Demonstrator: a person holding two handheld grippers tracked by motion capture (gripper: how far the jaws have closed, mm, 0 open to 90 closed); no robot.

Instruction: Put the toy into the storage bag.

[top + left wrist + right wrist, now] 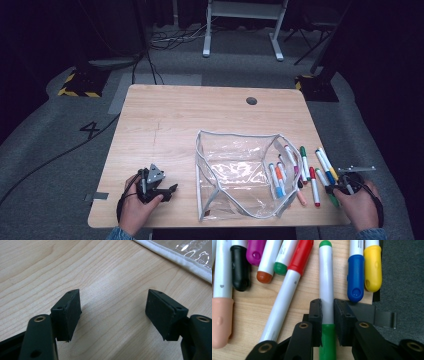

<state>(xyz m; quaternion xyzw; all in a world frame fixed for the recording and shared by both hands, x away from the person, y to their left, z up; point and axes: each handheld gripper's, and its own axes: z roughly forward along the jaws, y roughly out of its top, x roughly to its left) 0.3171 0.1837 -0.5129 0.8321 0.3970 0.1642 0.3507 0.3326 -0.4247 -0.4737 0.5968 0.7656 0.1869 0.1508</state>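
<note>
A green marker [326, 277] with a white barrel lies on the wooden table [175, 120] near its right front corner. My right gripper [327, 302] is shut on its barrel, with both pads pressing on it just above the green cap. In the high view the right gripper [332, 190] is at the near end of a row of loose markers [305, 165]. The left gripper [172, 189] rests at the table's front left, open, its jaws [113, 305] wide apart over bare wood. A clear pouch [235, 134] with a white zip edge stands open between the two hands.
Several markers [278, 180] lie inside the pouch on its right side. Red [300, 255], blue [355, 277] and yellow [372, 267] markers flank the held one, and the table's right edge is close behind them. The pouch's white rim [175, 257] lies just ahead of the left jaws.
</note>
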